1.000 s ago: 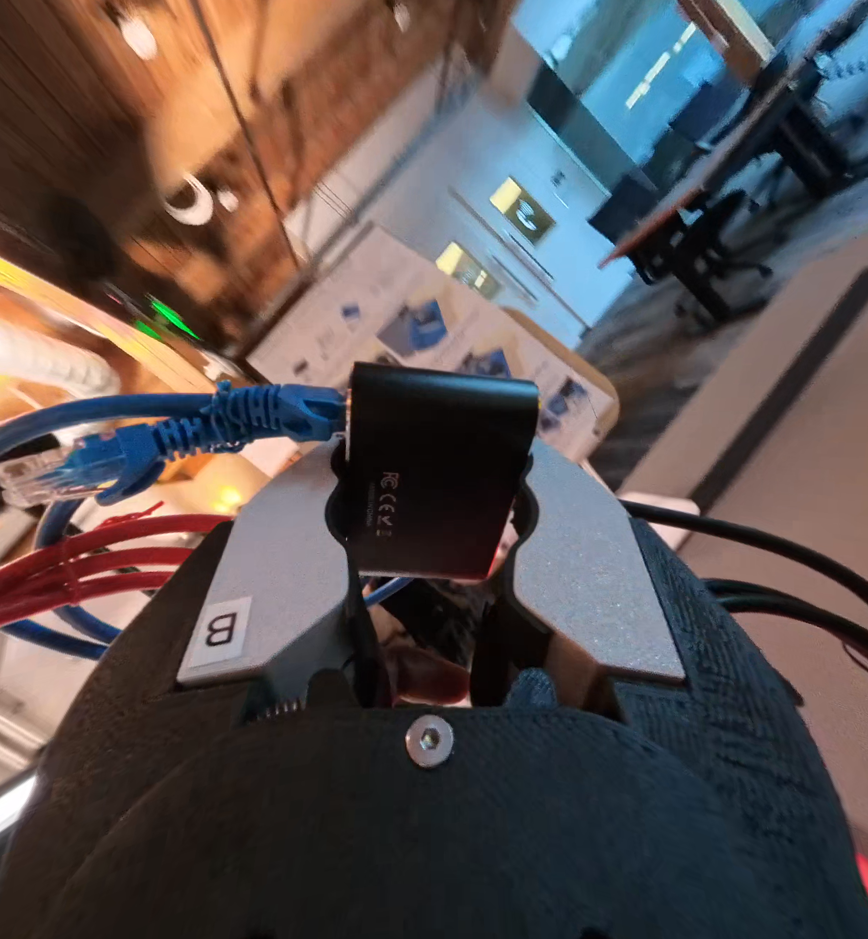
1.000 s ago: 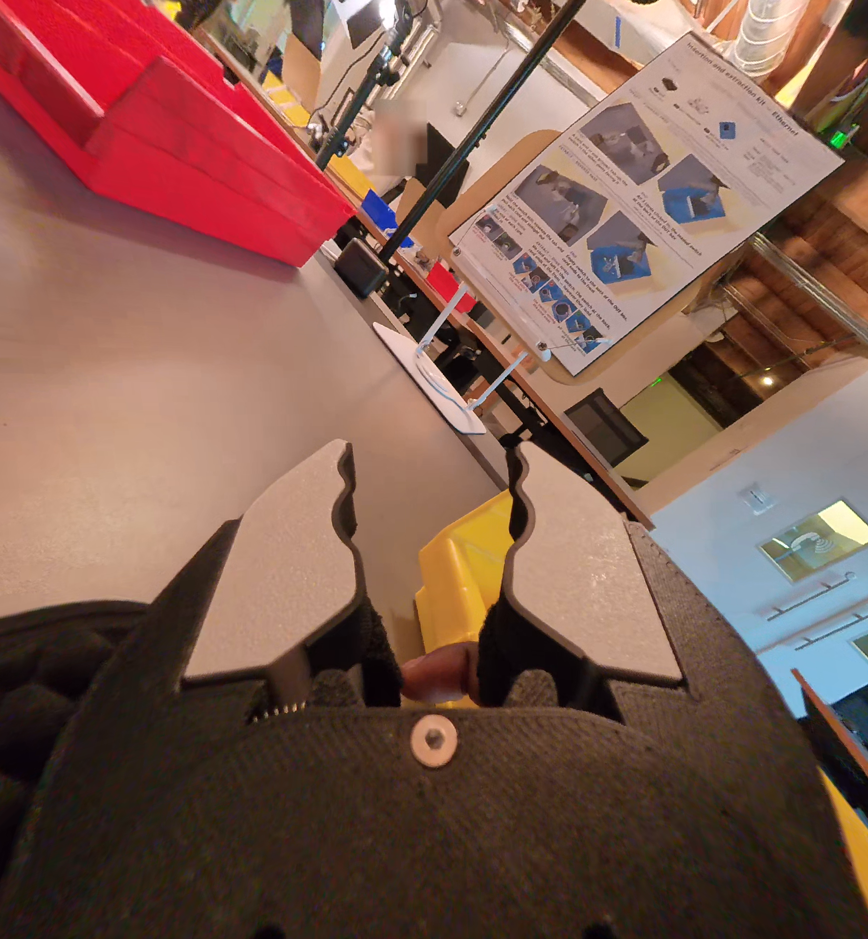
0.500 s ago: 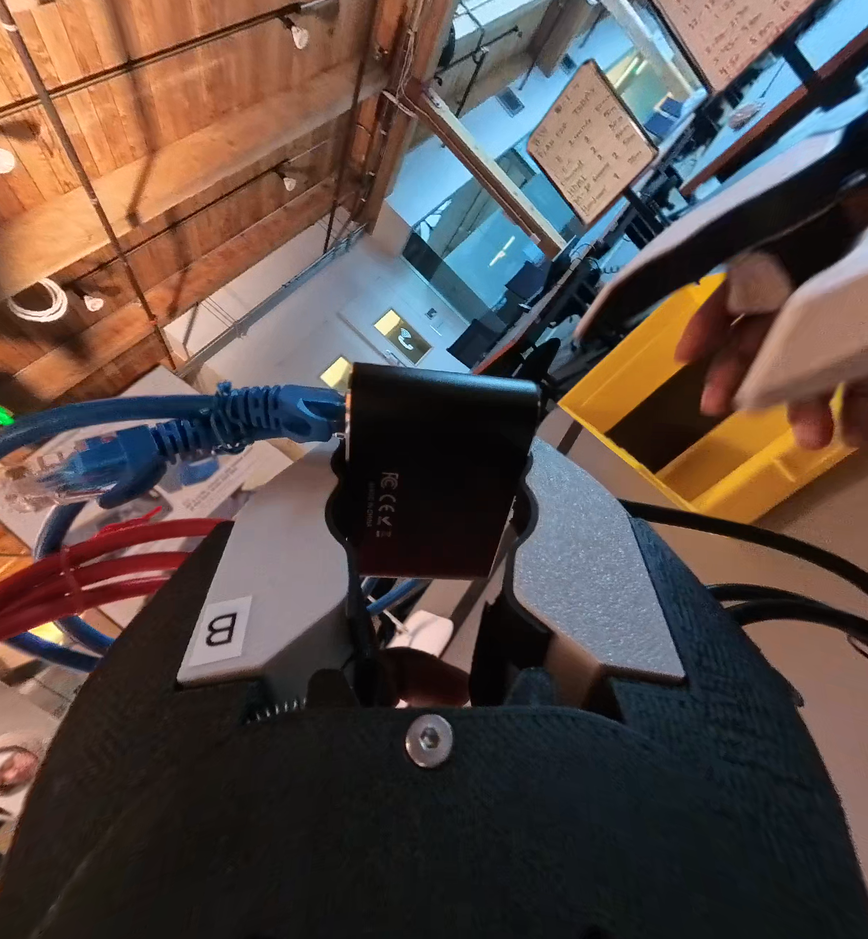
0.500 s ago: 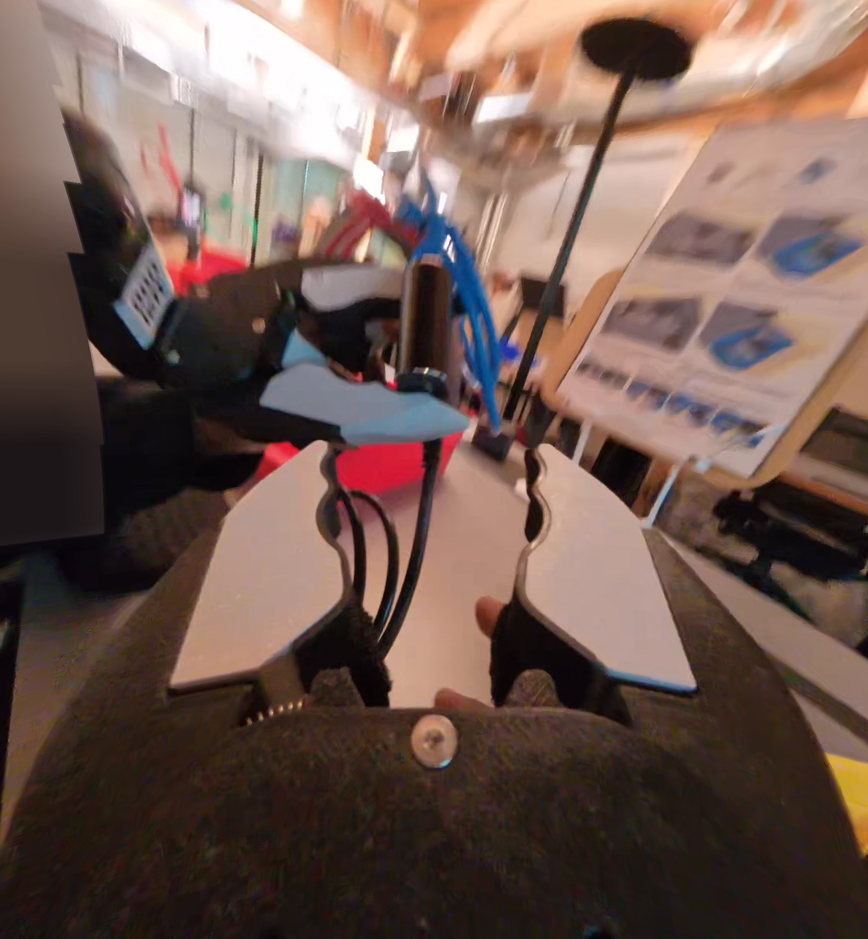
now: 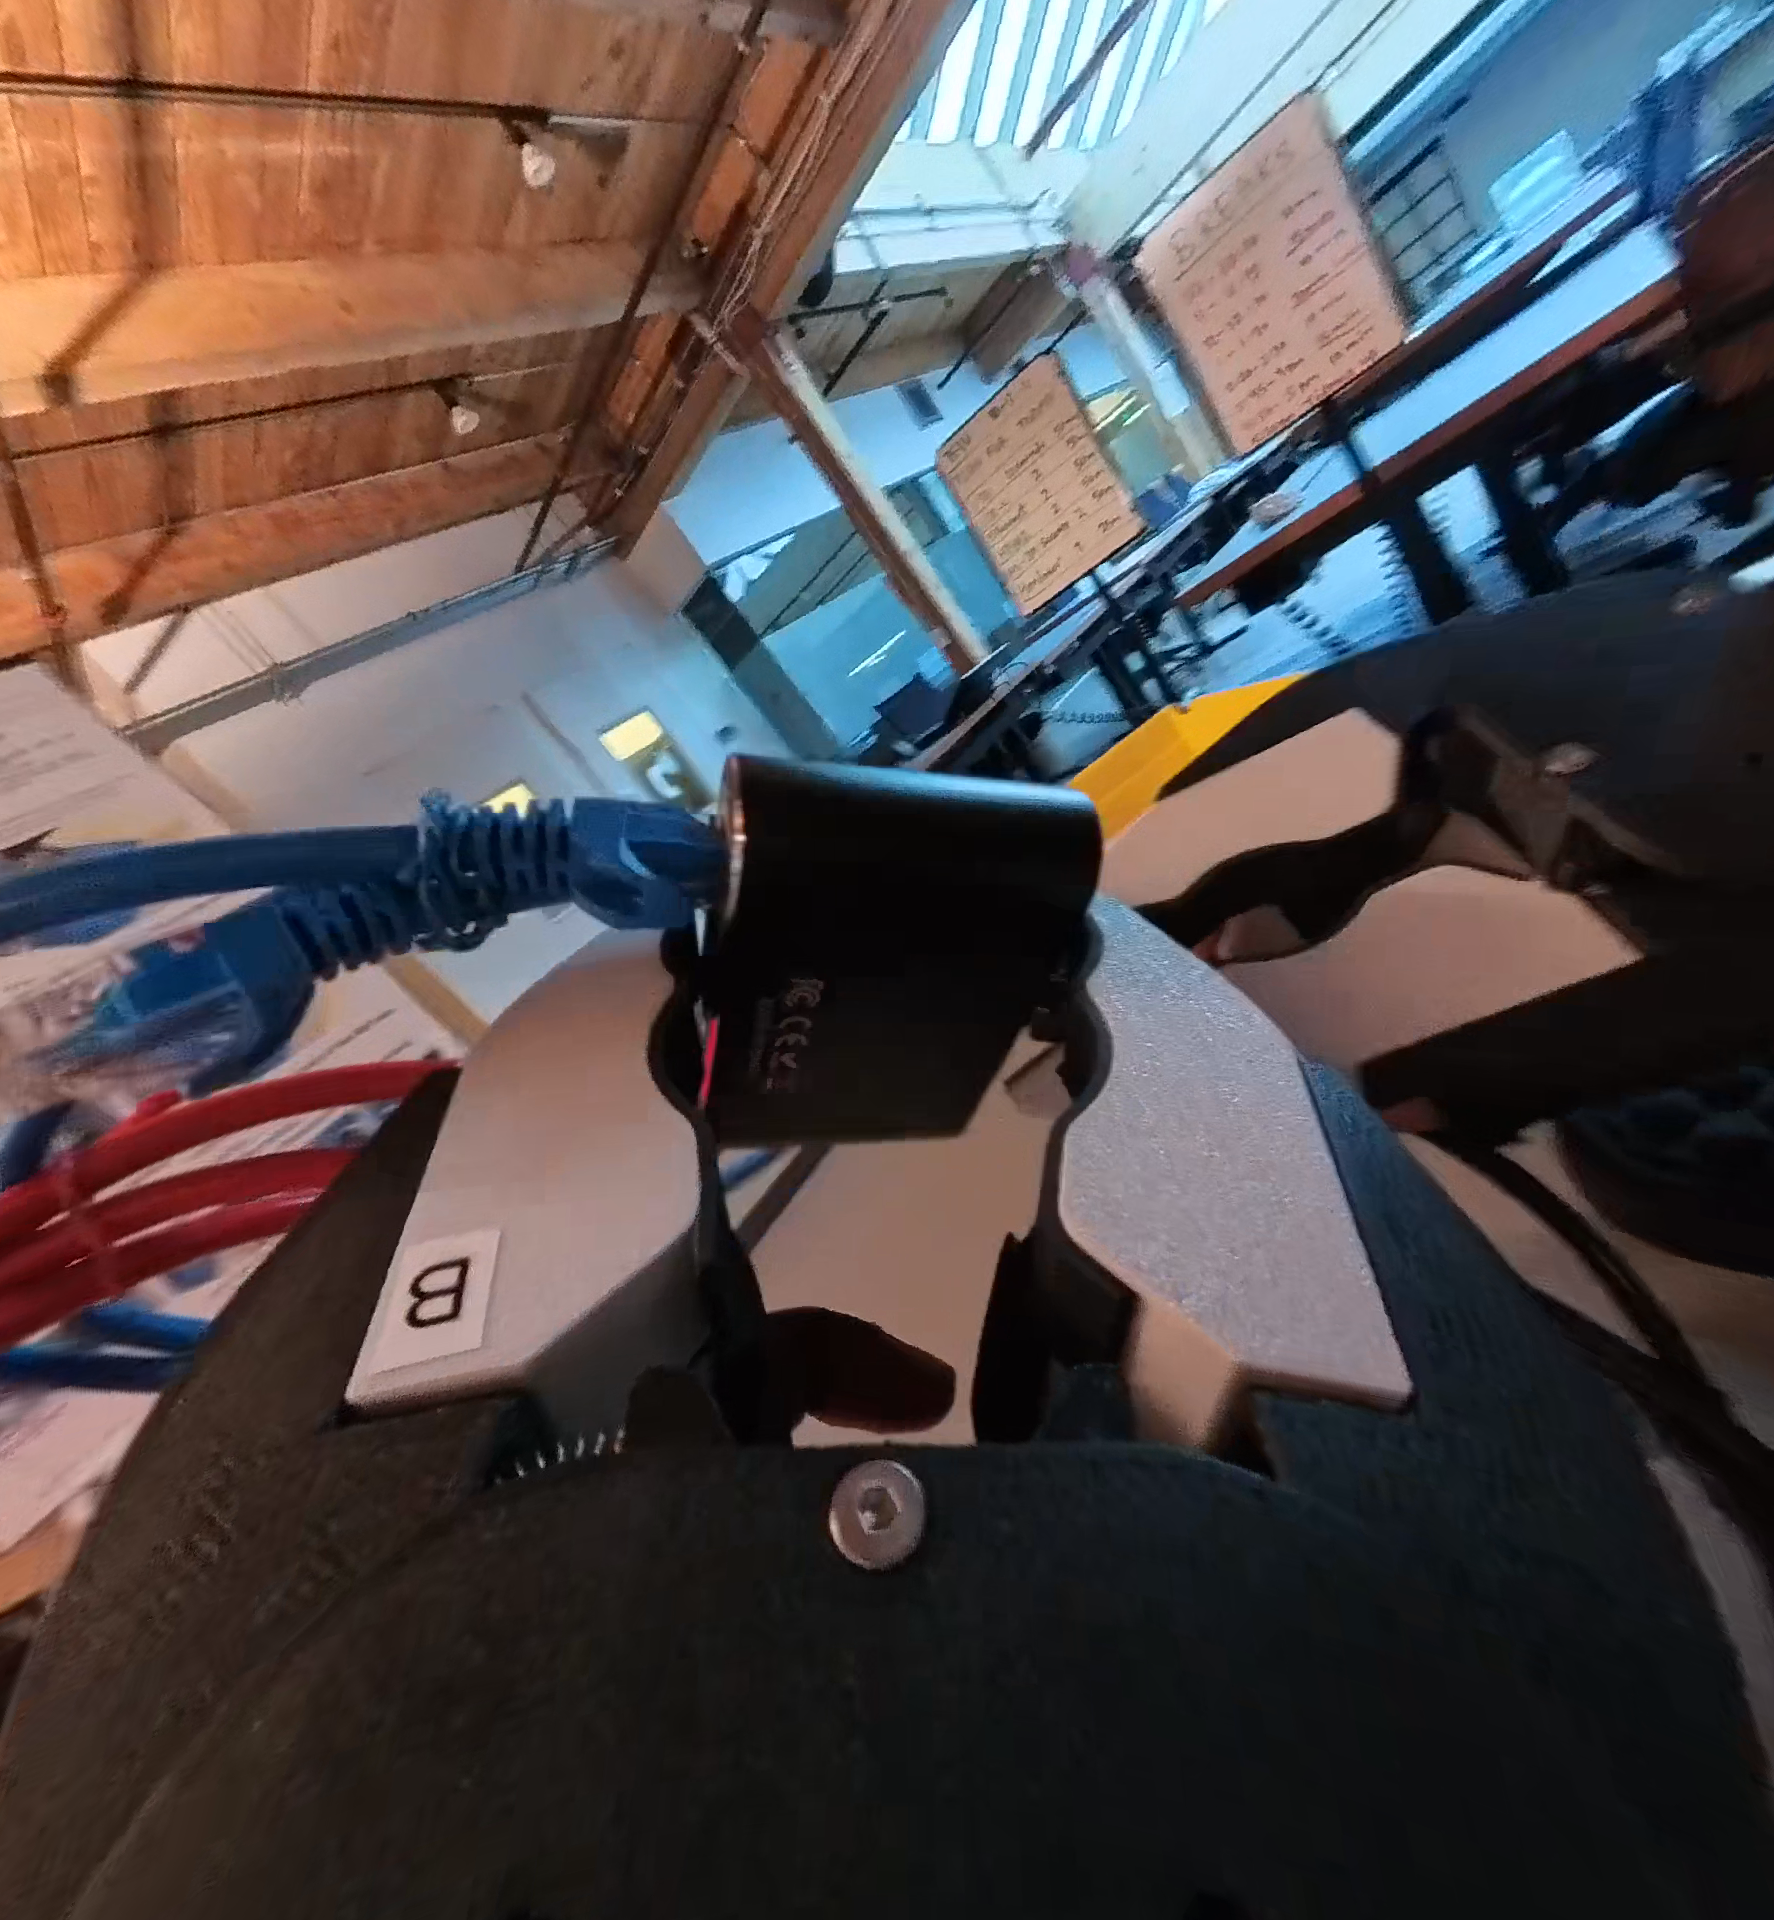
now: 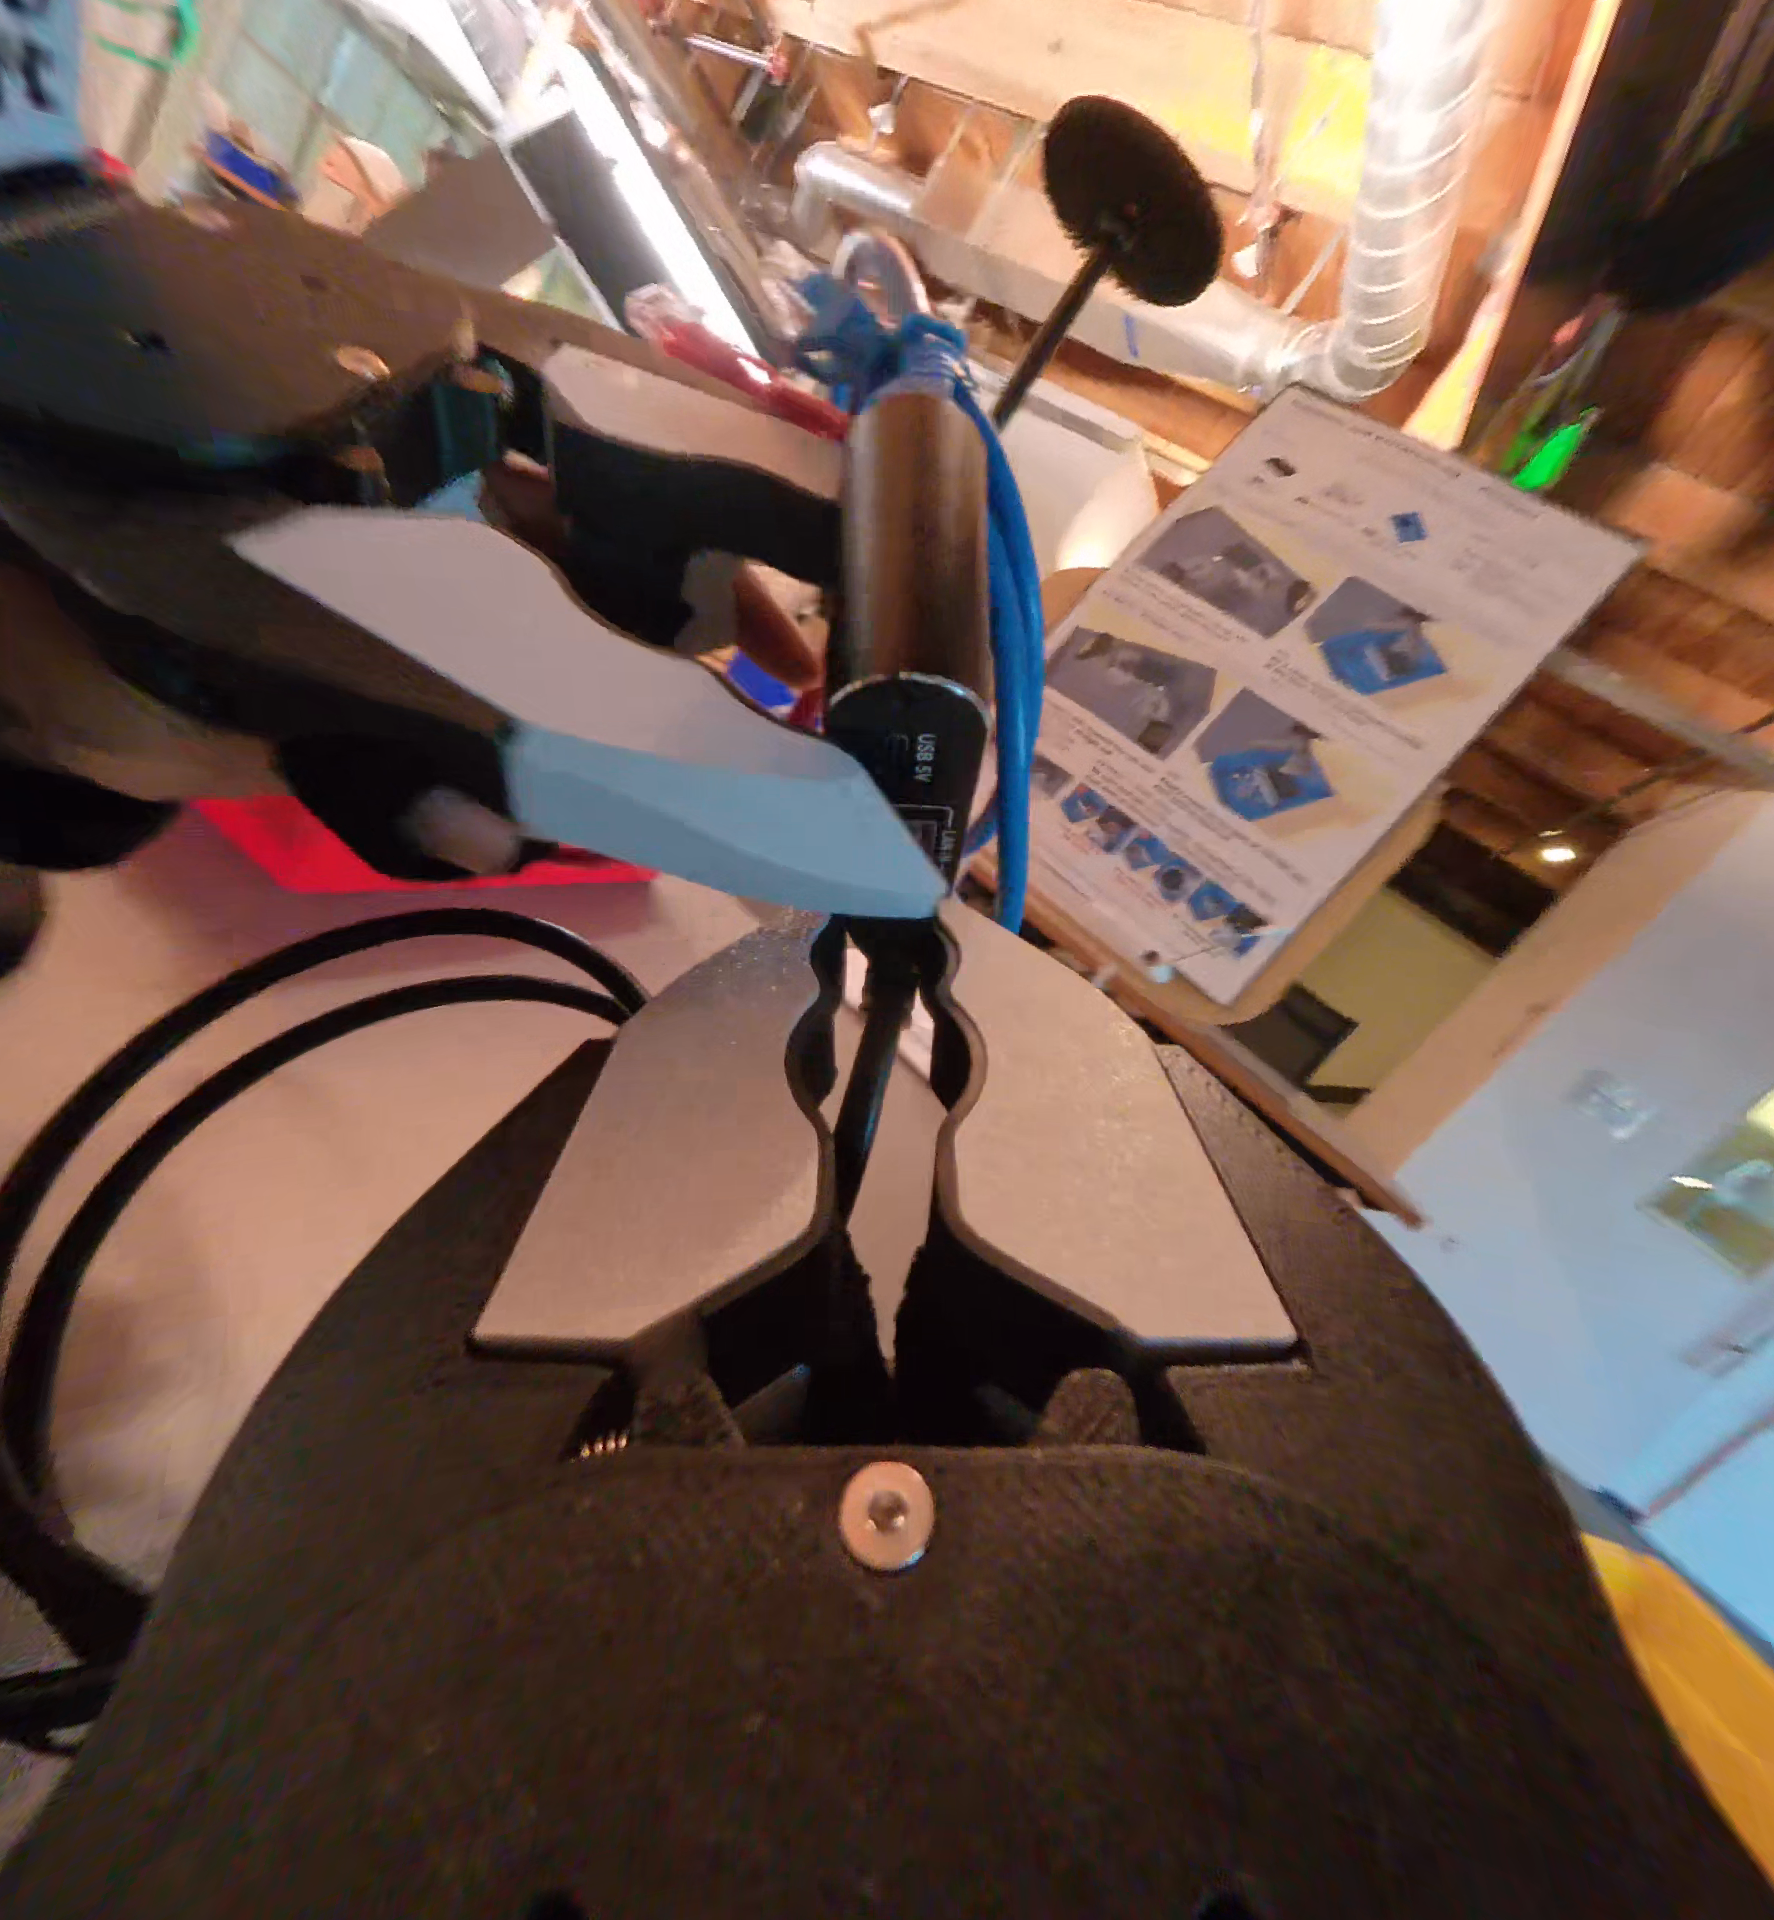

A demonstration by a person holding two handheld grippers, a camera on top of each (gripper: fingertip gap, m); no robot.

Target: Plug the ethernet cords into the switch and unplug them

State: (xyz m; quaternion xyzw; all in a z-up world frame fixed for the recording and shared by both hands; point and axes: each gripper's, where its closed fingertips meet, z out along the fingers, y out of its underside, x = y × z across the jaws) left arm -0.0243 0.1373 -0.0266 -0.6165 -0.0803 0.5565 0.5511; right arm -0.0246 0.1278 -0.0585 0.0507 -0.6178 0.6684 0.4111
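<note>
My left gripper (image 5: 883,935) is shut on a small black switch (image 5: 893,977) and holds it up in the air. A blue ethernet cord (image 5: 509,873) is plugged into the switch's left side. A second blue plug (image 5: 208,997) hangs loose beside it, above a bundle of red cords (image 5: 135,1195). In the right wrist view the switch (image 6: 914,582) stands on end in the left gripper (image 6: 654,748). My right gripper (image 6: 883,935) is shut on the black cable (image 6: 867,1081) just below the switch's lower end. The right gripper also shows in the left wrist view (image 5: 1485,935).
The black cable loops (image 6: 83,1143) over the grey table at the left. A red bin (image 6: 343,852) sits behind the left gripper. A yellow bin (image 5: 1153,758) is at the table's edge. A poster board (image 6: 1278,707) and a black stand (image 6: 1132,197) are behind the switch. The tips of both grippers are at nearly the same place.
My right gripper has swung in from the open table and closed on the black cable under the switch. My left gripper has kept its hold on the switch and turned a little.
</note>
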